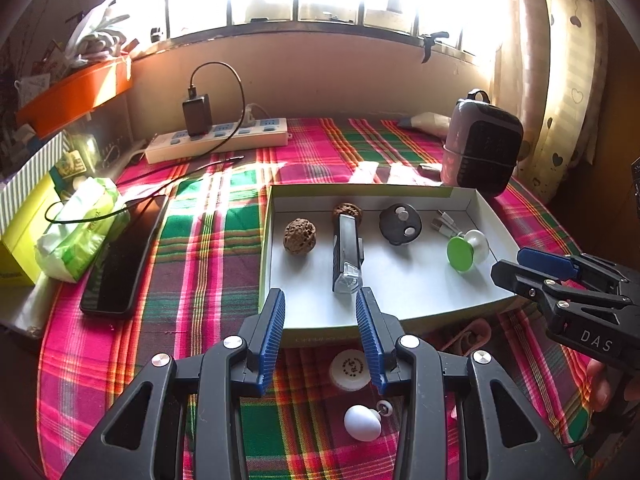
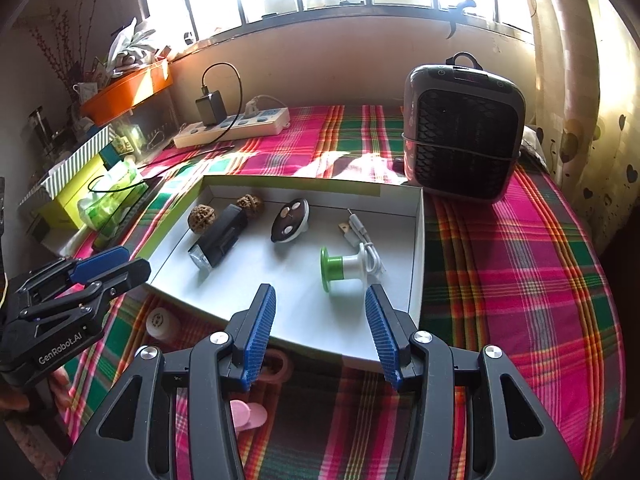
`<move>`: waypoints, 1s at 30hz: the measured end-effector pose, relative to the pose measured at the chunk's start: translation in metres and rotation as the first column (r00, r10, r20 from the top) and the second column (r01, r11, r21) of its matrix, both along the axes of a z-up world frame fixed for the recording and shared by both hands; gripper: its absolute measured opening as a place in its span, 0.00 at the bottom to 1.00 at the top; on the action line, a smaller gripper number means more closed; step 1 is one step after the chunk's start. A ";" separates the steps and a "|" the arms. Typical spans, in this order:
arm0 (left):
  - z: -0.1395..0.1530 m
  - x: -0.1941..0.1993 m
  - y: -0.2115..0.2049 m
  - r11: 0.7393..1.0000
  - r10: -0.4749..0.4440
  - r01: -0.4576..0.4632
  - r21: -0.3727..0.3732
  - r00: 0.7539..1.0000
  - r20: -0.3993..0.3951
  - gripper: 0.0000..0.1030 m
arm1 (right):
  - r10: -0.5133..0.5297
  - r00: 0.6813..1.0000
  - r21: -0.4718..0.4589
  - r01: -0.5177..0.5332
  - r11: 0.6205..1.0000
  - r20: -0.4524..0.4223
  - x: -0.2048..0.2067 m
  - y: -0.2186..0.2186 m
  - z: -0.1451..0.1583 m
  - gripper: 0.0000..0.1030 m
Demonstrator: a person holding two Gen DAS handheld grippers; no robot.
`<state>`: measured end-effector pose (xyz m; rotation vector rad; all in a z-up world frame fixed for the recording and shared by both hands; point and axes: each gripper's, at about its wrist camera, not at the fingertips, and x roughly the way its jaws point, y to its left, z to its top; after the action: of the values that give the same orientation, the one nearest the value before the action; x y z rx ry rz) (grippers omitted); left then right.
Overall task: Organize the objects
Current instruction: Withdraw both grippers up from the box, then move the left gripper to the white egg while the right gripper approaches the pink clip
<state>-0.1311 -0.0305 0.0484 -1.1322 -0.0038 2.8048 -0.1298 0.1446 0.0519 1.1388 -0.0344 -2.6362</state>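
Both the left gripper [image 1: 320, 300] and right gripper [image 2: 320, 296] have jaws spread apart, empty. Beyond them the white tray [image 1: 400, 292] holds a flashlight [image 1: 347, 252]; a white knob [image 1: 362, 422] lies beneath the left jaws.

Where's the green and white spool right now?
In both wrist views the green and white spool lies on its side in the white tray, toward its right end, beside the white cable and right of the round black piece.

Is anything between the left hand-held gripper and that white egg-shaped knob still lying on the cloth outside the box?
Nothing visible. The white egg-shaped knob lies on the plaid cloth just below the open left hand-held gripper, with only a white round cap beside the path, nearer the box.
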 end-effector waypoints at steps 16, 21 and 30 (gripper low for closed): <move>-0.008 0.032 0.002 1.000 -0.017 0.016 0.013 1.000 0.011 0.34 | 0.009 1.000 -0.007 -0.009 1.000 0.004 0.034 -0.011 -0.009 0.47; -0.013 0.042 -0.003 0.998 -0.025 0.024 0.052 0.999 0.020 0.34 | -0.005 1.000 -0.009 0.005 1.000 0.019 0.047 -0.017 -0.016 0.47; -0.024 0.054 -0.016 0.995 -0.035 0.031 0.100 0.998 0.045 0.36 | -0.017 1.000 -0.003 0.017 1.000 0.026 0.064 -0.029 -0.025 0.59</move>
<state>-0.0768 -0.0469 0.0239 -1.1632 -0.1258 2.7159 -0.0659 0.1157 0.0269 1.1761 -0.0540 -2.6350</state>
